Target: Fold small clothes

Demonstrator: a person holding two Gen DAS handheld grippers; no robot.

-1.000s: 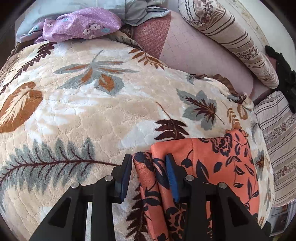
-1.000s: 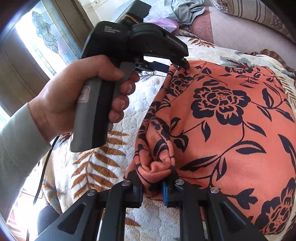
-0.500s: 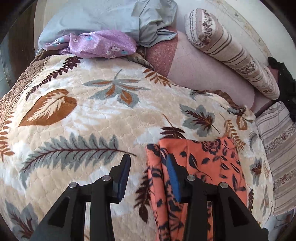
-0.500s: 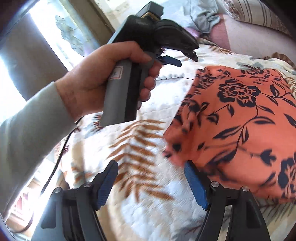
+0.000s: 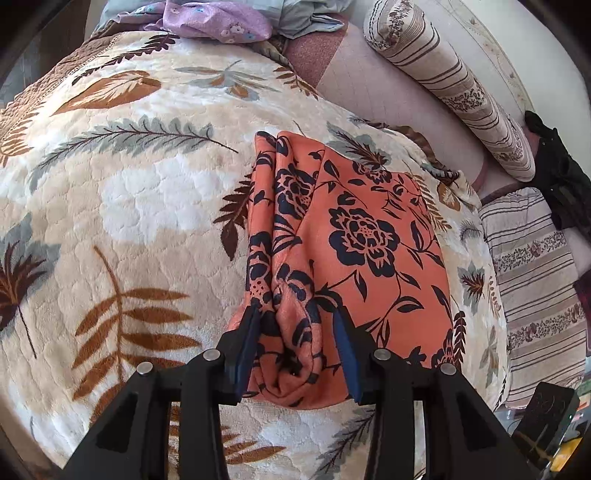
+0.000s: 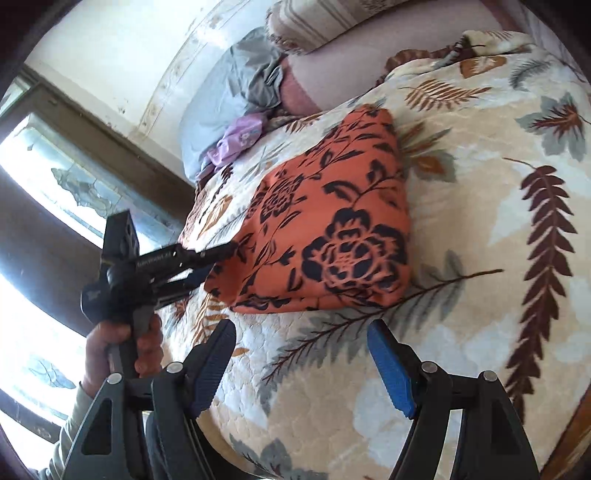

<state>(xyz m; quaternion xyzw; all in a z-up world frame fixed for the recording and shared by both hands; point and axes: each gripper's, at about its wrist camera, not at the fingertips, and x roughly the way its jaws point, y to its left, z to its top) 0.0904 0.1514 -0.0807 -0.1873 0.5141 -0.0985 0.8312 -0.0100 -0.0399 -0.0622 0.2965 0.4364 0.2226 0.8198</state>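
A folded orange garment with dark blue flowers (image 5: 354, 236) lies on the leaf-patterned blanket (image 5: 140, 206). My left gripper (image 5: 297, 314) is open, its jaws on either side of the bunched near corner of the garment, not closed on it. In the right wrist view the garment (image 6: 332, 221) lies ahead, and the left gripper (image 6: 218, 254) reaches its left edge. My right gripper (image 6: 301, 332) is wide open and empty, just short of the garment's near edge, above the blanket (image 6: 480, 258).
A purple floral cloth (image 5: 218, 22) and grey-blue clothes (image 5: 306, 11) lie at the far end of the bed. Striped pillows (image 5: 450, 85) lie along the right. A window (image 6: 44, 192) is at the left of the right wrist view.
My right gripper let go of the garment's corner, opened wide and drew back. My left gripper moved from the far corner to the near bunched corner of the garment.
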